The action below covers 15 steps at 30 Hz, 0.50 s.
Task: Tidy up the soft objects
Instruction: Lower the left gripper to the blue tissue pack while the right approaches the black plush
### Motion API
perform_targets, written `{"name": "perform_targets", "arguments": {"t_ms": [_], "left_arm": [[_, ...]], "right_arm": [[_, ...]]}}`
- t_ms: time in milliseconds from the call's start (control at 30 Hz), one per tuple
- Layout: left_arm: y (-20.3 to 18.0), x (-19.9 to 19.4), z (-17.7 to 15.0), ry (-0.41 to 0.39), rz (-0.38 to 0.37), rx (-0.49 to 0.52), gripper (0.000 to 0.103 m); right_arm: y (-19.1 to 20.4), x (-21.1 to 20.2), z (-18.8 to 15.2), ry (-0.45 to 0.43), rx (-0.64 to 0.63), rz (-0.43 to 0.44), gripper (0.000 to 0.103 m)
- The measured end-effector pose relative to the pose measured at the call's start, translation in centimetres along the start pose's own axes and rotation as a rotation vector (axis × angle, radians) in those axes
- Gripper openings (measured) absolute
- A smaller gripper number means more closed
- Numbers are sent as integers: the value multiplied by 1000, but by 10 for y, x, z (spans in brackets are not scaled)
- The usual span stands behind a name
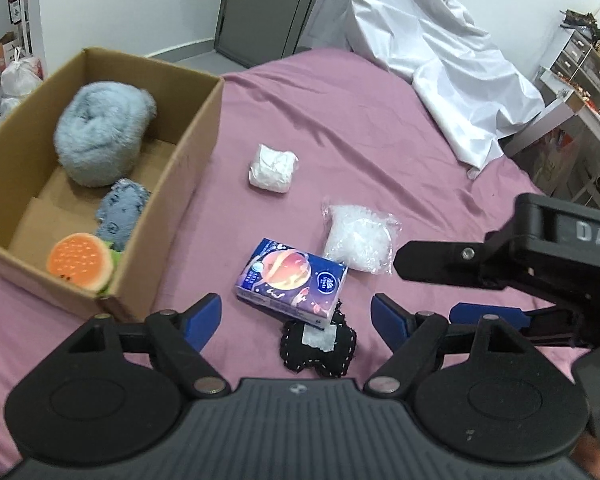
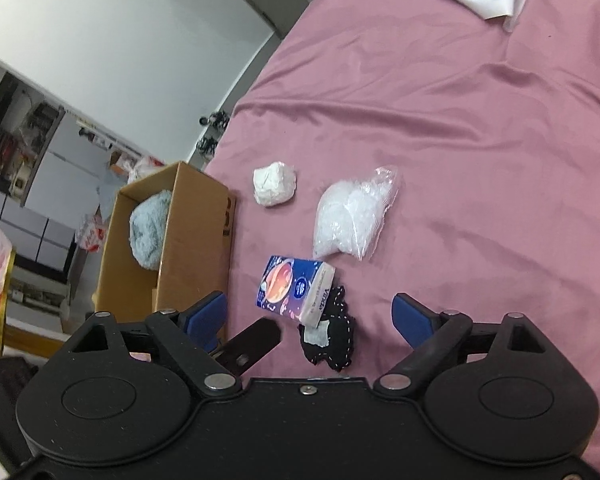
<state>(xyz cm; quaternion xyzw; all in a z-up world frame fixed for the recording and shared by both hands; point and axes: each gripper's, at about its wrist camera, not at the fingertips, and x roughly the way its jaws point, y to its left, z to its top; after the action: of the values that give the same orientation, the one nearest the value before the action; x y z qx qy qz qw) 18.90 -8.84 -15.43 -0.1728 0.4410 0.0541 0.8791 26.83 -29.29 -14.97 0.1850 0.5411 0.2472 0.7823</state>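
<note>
both tools, left tool [image 1: 296, 312] and right tool [image 2: 310, 314], gape wide and empty, apparently for the tissue pack [image 1: 292, 276] on the bed [image 1: 380, 128], box [image 1: 172, 184] at ten o'clock.

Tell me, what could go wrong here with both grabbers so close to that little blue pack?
1. The tissue pack lies partly on the black pouch, so closing on one could drag or tip the other.
2. The left hand-held gripper and right hand-held gripper are both open and crowd the same spot, so they might bump.
3. The clear plastic bag looks slippery and could slide out on the way to the cardboard box.
</note>
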Motion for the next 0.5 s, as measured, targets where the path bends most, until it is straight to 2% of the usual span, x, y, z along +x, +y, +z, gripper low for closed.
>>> {"name": "perform_targets", "arguments": {"t_ms": [500], "left_arm": [[2, 59, 1, 36, 1, 19, 82]], "right_arm": [[-18, 30, 6, 105, 77, 19, 78]]}}
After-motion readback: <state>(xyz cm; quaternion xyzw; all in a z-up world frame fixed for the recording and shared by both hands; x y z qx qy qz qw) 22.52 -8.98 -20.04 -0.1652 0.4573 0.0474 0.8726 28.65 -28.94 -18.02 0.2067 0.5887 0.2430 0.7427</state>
